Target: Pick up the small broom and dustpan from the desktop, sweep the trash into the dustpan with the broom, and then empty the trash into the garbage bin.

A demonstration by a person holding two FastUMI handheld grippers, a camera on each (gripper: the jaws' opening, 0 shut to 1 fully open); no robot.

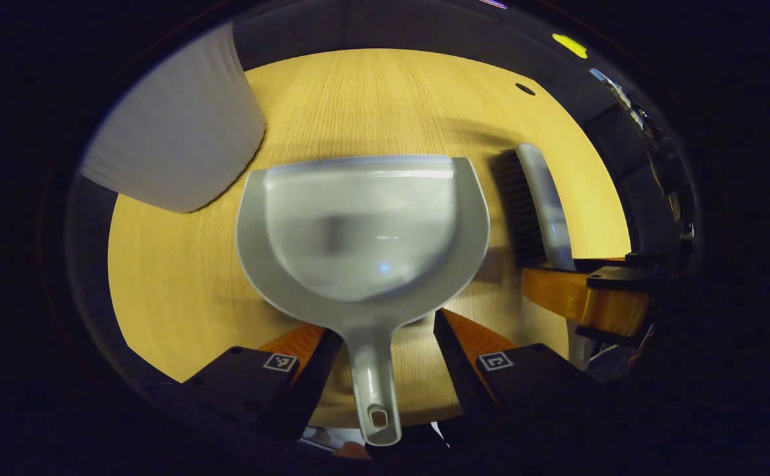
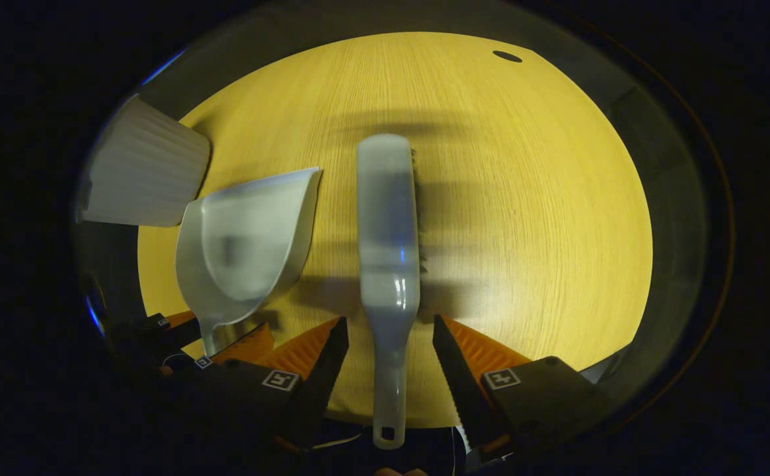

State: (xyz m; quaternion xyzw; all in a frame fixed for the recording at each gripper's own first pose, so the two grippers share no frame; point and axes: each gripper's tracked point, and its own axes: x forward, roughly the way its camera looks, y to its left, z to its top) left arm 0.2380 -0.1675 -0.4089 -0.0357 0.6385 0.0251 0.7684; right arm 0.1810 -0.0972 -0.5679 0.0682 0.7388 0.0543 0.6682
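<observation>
A grey plastic dustpan [image 1: 358,225] lies flat on the wooden desktop [image 1: 180,277], its mouth pointing away. My left gripper [image 1: 386,324] is open, and its fingers straddle the pan's handle [image 1: 373,383] with a gap on each side. A blurred grey patch shows inside the pan; I cannot tell what it is. The small broom [image 2: 388,218] lies beside the dustpan [image 2: 246,244], grey back up and dark bristles to one side. My right gripper [image 2: 389,324] is open, with the broom's handle [image 2: 390,390] between its fingers and untouched.
A pale ribbed garbage bin [image 1: 180,132] stands at the table's far left, just beyond the dustpan; it is also in the right gripper view [image 2: 140,172]. A small dark hole [image 2: 507,56] marks the desktop's far right. Bare wood stretches to the right of the broom.
</observation>
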